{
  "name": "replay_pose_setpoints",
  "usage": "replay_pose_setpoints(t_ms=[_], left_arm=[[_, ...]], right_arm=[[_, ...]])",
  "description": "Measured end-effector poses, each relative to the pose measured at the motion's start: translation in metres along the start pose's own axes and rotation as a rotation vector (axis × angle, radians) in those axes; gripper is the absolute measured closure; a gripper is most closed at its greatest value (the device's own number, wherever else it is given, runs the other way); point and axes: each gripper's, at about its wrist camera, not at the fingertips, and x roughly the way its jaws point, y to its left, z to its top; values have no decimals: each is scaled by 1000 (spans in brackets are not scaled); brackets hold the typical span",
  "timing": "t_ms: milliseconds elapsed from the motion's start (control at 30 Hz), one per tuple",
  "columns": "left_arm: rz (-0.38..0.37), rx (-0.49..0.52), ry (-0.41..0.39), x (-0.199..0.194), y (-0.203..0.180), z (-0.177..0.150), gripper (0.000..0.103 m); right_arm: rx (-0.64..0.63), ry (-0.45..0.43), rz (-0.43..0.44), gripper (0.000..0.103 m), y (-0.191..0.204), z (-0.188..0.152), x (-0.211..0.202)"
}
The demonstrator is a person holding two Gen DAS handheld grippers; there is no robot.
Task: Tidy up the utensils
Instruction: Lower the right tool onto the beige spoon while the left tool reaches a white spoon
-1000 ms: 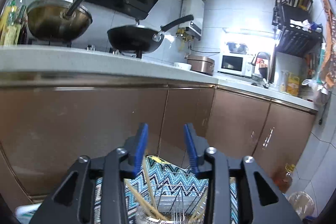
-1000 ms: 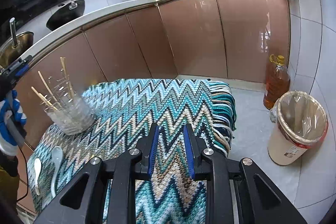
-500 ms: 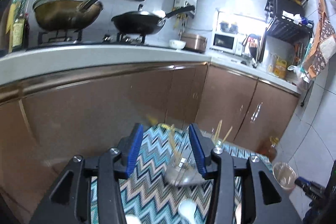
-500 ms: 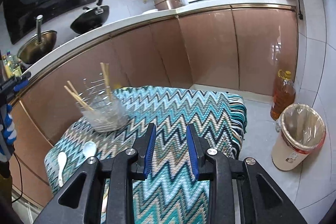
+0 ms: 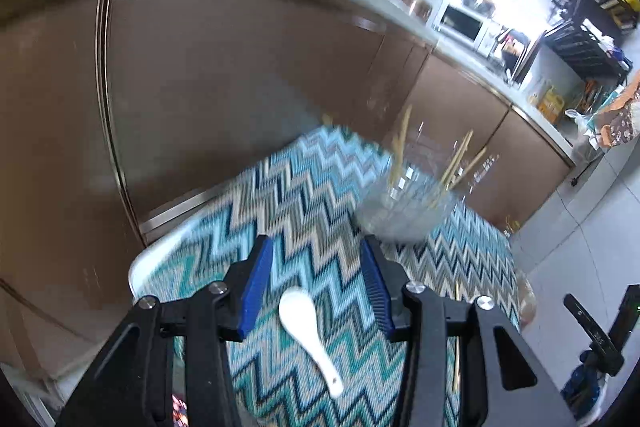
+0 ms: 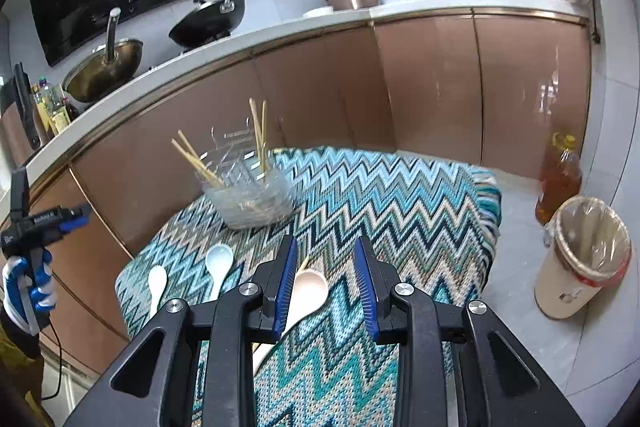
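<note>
A clear plastic utensil holder (image 6: 248,193) with several wooden chopsticks (image 6: 258,135) stands on the zigzag-patterned cloth (image 6: 380,211); it also shows, blurred, in the left wrist view (image 5: 404,211). My left gripper (image 5: 316,283) is open above a white spoon (image 5: 306,327) lying on the cloth. A loose chopstick (image 5: 457,339) lies to its right. My right gripper (image 6: 326,283) is open and empty over a cream spoon (image 6: 302,301). Two white spoons (image 6: 218,265) (image 6: 156,285) lie to its left. The left gripper appears at the left edge of the right wrist view (image 6: 48,225).
Brown kitchen cabinets (image 6: 420,83) curve behind the table, under a counter with a wok (image 6: 104,67) and a black pan (image 6: 208,21). An oil bottle (image 6: 558,183) and a lined waste bin (image 6: 584,259) stand on the floor to the right.
The left gripper has tilted down and drawn back, so a white spoon now lies between its fingers. The right gripper has drawn back and its jaws have widened slightly; a cream spoon has come into view.
</note>
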Motion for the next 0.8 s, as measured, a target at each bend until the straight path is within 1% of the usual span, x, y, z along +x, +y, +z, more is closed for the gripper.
replay_pose_setpoints(t_ms=[167, 267, 400, 567, 667, 800], left_arm=[[-43, -76, 154, 41, 26, -22, 60], [-61, -122, 228, 69, 34, -33, 60], [-76, -150, 299, 101, 38, -41, 60], [-85, -165, 357, 130, 43, -49, 62], [-91, -162, 369, 139, 44, -50, 63], [-93, -138, 370, 145, 42, -48, 66]], right_arm=[[16, 88, 28, 73, -2, -15, 29], [21, 136, 39, 73, -2, -24, 46], [30, 200, 60, 73, -5, -34, 72], [44, 274, 94, 73, -12, -43, 107], [57, 314, 121, 73, -17, -46, 128], [60, 344, 151, 73, -19, -46, 147]])
